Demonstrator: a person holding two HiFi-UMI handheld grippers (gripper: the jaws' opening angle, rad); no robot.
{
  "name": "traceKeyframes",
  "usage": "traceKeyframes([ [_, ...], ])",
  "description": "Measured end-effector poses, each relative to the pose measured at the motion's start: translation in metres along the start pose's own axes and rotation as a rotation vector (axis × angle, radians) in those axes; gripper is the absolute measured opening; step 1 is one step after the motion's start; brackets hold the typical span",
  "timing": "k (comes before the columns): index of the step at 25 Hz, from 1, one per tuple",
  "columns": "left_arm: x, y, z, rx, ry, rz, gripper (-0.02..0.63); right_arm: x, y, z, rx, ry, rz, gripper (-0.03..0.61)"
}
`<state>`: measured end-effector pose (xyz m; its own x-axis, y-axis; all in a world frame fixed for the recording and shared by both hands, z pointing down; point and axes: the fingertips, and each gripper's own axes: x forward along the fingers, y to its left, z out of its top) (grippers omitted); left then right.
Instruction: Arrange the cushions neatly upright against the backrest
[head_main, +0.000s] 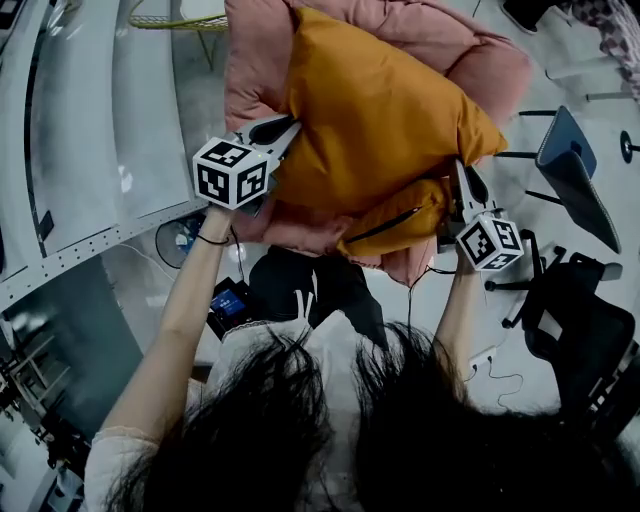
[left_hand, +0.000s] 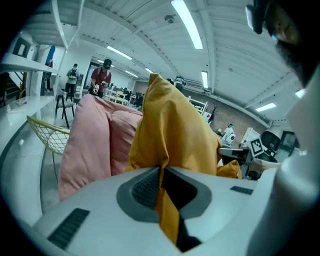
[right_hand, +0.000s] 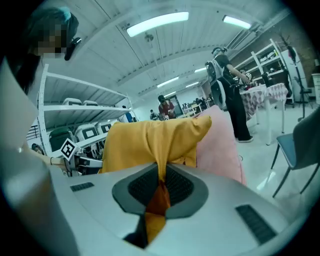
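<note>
No words or numbers can be read anywhere. The left marker cube (head_main: 232, 172) and the right marker cube (head_main: 490, 243) show only black and white squares. The small blue screen (head_main: 228, 303) is too tiny to read.

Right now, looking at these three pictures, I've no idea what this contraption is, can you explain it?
No robot here: a person holds a two-jaw gripper in each hand. One picture comes from a camera on their head, looking down; the other two from cameras riding on the grippers. The left gripper and right gripper are each clamped on an edge of the mustard cushion, holding it up. A pink cushion sits behind it. The patterned cubes are part of the grippers.
</note>
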<state>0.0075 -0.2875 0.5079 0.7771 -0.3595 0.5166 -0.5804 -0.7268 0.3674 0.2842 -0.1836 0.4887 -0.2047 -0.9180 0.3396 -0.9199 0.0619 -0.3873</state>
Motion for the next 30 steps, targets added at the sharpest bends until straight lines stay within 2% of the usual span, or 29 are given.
traceKeyframes([
  [4,0.031,0.010,0.036,0.039,-0.063,0.014,0.040,0.009,-0.010,0.038,-0.020,-0.093,-0.020,0.048],
  [5,0.039,0.012,0.044,0.012,-0.094,-0.004,0.040,0.012,-0.014,0.048,-0.030,-0.114,-0.027,0.048],
  [8,0.059,0.027,0.057,-0.137,-0.219,-0.066,0.040,0.030,-0.022,0.071,-0.078,-0.145,-0.036,0.048],
  [10,0.069,0.049,0.048,-0.212,-0.255,-0.045,0.040,0.052,-0.020,0.073,-0.111,-0.124,-0.021,0.048],
  [13,0.076,0.087,0.021,-0.233,-0.203,0.076,0.040,0.085,-0.004,0.063,-0.157,-0.071,0.041,0.049],
  [15,0.077,0.104,0.011,-0.225,-0.171,0.118,0.040,0.103,0.004,0.061,-0.176,-0.047,0.070,0.049],
  [17,0.080,0.112,0.010,-0.184,-0.131,0.131,0.040,0.115,0.000,0.062,-0.179,-0.019,0.072,0.049],
  [21,0.096,0.116,0.011,-0.036,-0.037,0.171,0.041,0.131,-0.014,0.062,-0.108,0.052,0.089,0.049],
  [26,0.107,0.125,0.008,-0.096,-0.032,0.197,0.043,0.142,-0.016,0.056,-0.150,0.112,0.059,0.051],
  [30,0.107,0.122,0.007,-0.072,-0.006,0.197,0.043,0.137,-0.018,0.055,-0.127,0.098,0.043,0.051],
])
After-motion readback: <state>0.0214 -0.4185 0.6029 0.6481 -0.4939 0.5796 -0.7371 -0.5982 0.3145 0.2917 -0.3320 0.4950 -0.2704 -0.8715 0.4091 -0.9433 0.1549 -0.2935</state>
